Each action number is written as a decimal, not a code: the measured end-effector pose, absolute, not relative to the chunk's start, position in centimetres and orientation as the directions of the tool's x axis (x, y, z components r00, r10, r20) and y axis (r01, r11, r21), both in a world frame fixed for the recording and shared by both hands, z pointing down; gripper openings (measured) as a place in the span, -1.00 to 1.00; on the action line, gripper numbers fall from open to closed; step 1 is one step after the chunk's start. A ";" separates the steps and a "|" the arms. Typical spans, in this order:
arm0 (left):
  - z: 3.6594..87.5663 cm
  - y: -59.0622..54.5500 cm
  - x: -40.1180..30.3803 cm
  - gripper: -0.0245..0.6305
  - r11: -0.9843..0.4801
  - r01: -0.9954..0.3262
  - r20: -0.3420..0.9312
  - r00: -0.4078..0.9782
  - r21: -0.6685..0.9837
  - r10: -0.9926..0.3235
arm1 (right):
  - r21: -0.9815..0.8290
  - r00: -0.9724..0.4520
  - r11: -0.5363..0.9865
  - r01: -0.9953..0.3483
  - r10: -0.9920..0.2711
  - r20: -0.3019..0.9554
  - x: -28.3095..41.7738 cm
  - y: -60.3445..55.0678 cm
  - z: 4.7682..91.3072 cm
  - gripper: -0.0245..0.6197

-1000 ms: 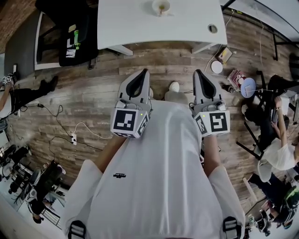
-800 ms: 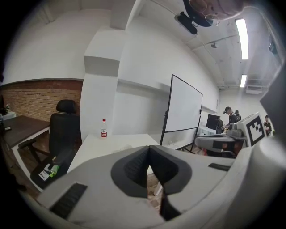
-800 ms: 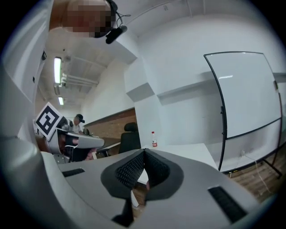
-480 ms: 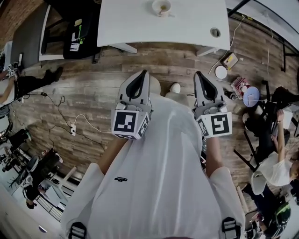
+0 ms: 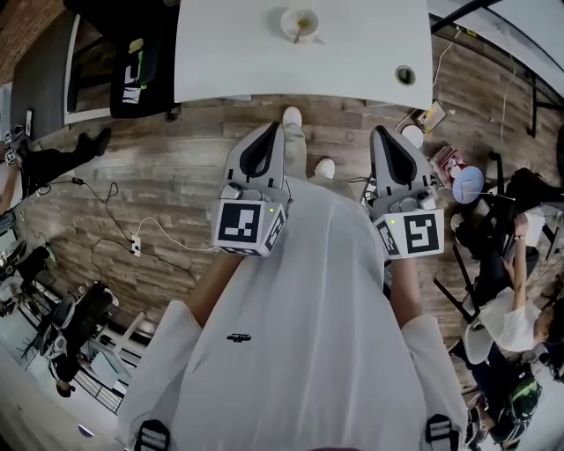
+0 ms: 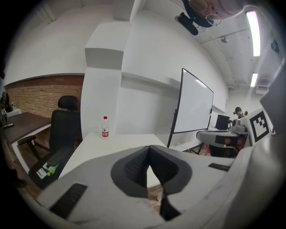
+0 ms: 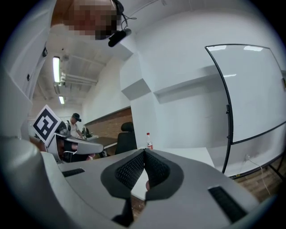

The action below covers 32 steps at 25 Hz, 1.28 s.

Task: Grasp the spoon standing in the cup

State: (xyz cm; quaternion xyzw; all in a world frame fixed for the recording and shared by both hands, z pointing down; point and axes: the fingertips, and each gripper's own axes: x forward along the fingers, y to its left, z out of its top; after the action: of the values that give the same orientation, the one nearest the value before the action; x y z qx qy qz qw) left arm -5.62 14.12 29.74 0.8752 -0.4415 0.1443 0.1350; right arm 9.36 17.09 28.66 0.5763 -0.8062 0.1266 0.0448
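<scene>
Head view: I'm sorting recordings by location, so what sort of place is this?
Most likely an open office or workroom. A white desk stands on a wood-plank floor with a black office chair beside it, and the left gripper view shows a whiteboard on a stand.

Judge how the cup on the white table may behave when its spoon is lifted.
The cup looks small, probably light, so it may slide or tip. Its spoon leans against the rim; a sideways pull could drag it.
</scene>
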 end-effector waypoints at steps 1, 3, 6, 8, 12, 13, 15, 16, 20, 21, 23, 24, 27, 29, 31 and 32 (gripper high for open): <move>29.8 13.0 -5.2 -0.94 -0.578 -0.808 0.364 0.574 0.111 -0.733 | -0.148 -0.323 0.297 -0.943 -0.922 0.214 9.8 16.1 28.3 -0.91; 29.7 10.7 -4.8 -0.94 -0.602 -0.791 0.361 0.595 0.108 -0.718 | -0.141 -0.305 0.280 -0.950 -0.929 0.209 9.8 14.0 27.9 -0.91; 29.5 7.4 -5.0 -0.94 -0.632 -0.769 0.370 0.618 0.100 -0.694 | -0.135 -0.289 0.264 -0.955 -0.932 0.218 9.0 10.9 27.9 -0.91; 29.5 5.1 -5.2 -0.94 -0.637 -0.764 0.377 0.623 0.105 -0.685 | -0.124 -0.282 0.260 -0.958 -0.932 0.228 8.7 8.5 27.8 -0.91; 29.9 0.7 -5.9 -0.94 -0.656 -0.747 0.380 0.641 0.110 -0.667 | -0.114 -0.264 0.243 -0.963 -0.933 0.243 7.7 3.9 28.1 -0.91; 30.4 -0.1 -6.0 -0.94 -0.662 -0.742 0.389 0.643 0.103 -0.660 | -0.112 -0.256 0.235 -0.966 -0.935 0.247 7.6 3.0 28.4 -0.91; 31.4 -1.4 -6.2 -0.94 -0.671 -0.736 0.405 0.641 0.085 -0.652 | -0.106 -0.237 0.216 -0.971 -0.937 0.258 7.5 1.4 28.9 -0.91; 31.8 -1.9 -6.3 -0.94 -0.672 -0.736 0.409 0.640 0.083 -0.650 | -0.103 -0.230 0.210 -0.972 -0.937 0.264 7.4 0.8 29.2 -0.91; 33.3 -4.2 -6.3 -0.85 -0.658 -0.747 0.423 0.629 0.097 -0.652 | -0.108 -0.228 0.206 -0.973 -0.936 0.268 7.1 -2.3 29.3 -0.91; 33.4 -4.7 -6.3 -0.85 -0.651 -0.753 0.430 0.622 0.098 -0.654 | -0.114 -0.234 0.211 -0.971 -0.934 0.271 7.1 -2.9 29.3 -0.91; 33.8 -5.7 -6.2 -0.85 -0.633 -0.767 0.445 0.605 0.104 -0.660 | -0.119 -0.252 0.227 -0.967 -0.924 0.287 7.0 -4.0 29.8 -0.91; 34.0 -6.0 -6.1 -0.83 -0.624 -0.774 0.452 0.597 0.108 -0.663 | -0.119 -0.262 0.237 -0.964 -0.919 0.294 7.0 -4.4 30.1 -0.91; 34.7 -6.5 -5.3 -0.75 -0.621 -0.777 0.459 0.590 0.101 -0.664 | -0.115 -0.291 0.269 -0.956 -0.911 0.293 7.0 -5.3 30.4 -0.91; 35.5 -6.4 -4.6 -0.64 -0.630 -0.771 0.476 0.589 0.092 -0.652 | -0.119 -0.302 0.279 -0.953 -0.905 0.298 7.1 -5.5 30.9 -0.91; 36.5 -6.3 -4.1 -0.61 -0.625 -0.775 0.501 0.578 0.091 -0.644 | -0.131 -0.313 0.286 -0.949 -0.898 0.309 7.3 -5.8 31.5 -0.91; 37.1 -6.3 -3.8 -0.60 -0.620 -0.779 0.511 0.570 0.090 -0.643 | -0.136 -0.318 0.290 -0.947 -0.895 0.313 7.5 -5.9 31.7 -0.91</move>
State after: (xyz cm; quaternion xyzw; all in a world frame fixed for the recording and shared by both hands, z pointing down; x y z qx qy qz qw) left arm -3.84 -6.30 37.06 0.8725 -0.4075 0.2208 0.1545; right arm 7.46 -5.92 31.74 0.5771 -0.7982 0.1489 0.0881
